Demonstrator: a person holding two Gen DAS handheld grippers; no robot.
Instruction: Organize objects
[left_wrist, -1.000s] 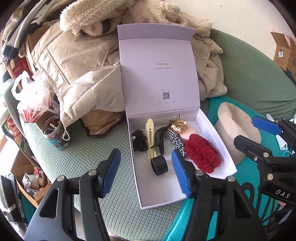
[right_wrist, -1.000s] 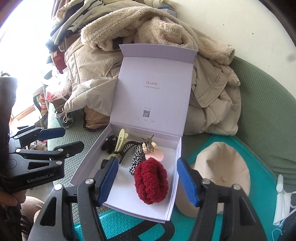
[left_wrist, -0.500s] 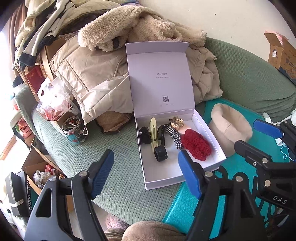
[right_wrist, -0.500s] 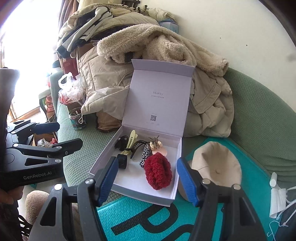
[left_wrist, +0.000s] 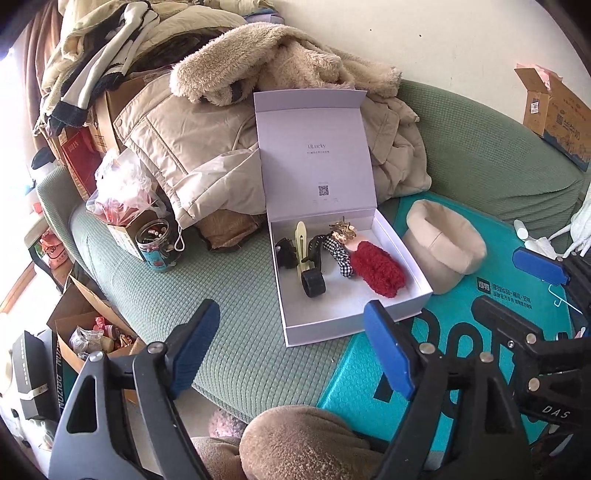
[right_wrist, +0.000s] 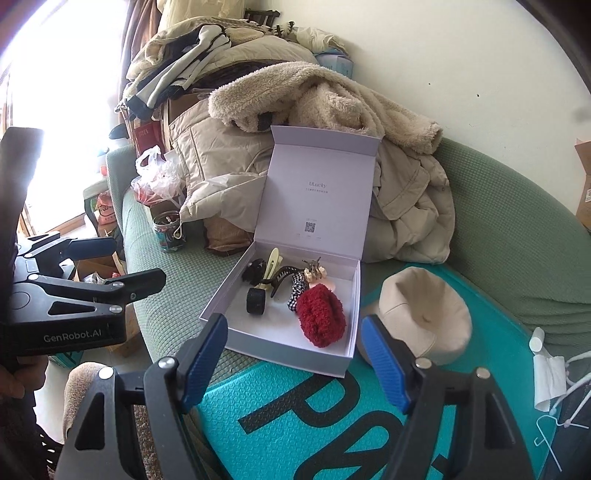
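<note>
A white gift box (left_wrist: 325, 325) (right_wrist: 347, 362) lies on the green sofa with its lid standing upright. Inside it are a red fluffy scrunchie (left_wrist: 376, 273) (right_wrist: 321, 319), a checked bow (left_wrist: 341, 254), a cream hair clip (left_wrist: 301, 240) (right_wrist: 271, 264), black claw clips (left_wrist: 286, 253) and a black band (left_wrist: 313, 283) (right_wrist: 255, 301). My left gripper (left_wrist: 291, 349) hangs well back from the box, jaws opening, nothing between them. My right gripper (right_wrist: 293, 356) hovers in front of the box's near edge, jaws also opening and empty.
A beige hat (left_wrist: 443, 247) (right_wrist: 424, 317) rests on a teal mat (right_wrist: 295, 417) right of the box. Coats (left_wrist: 207, 147) pile up behind it. A can of small items (left_wrist: 157, 245) and a plastic bag (left_wrist: 122, 184) stand left. A knee (left_wrist: 295, 443) is below.
Both grippers have pulled back and risen away from the box, so it looks smaller and farther. Both pairs of jaws have spread wider. The items in the box have not moved.
</note>
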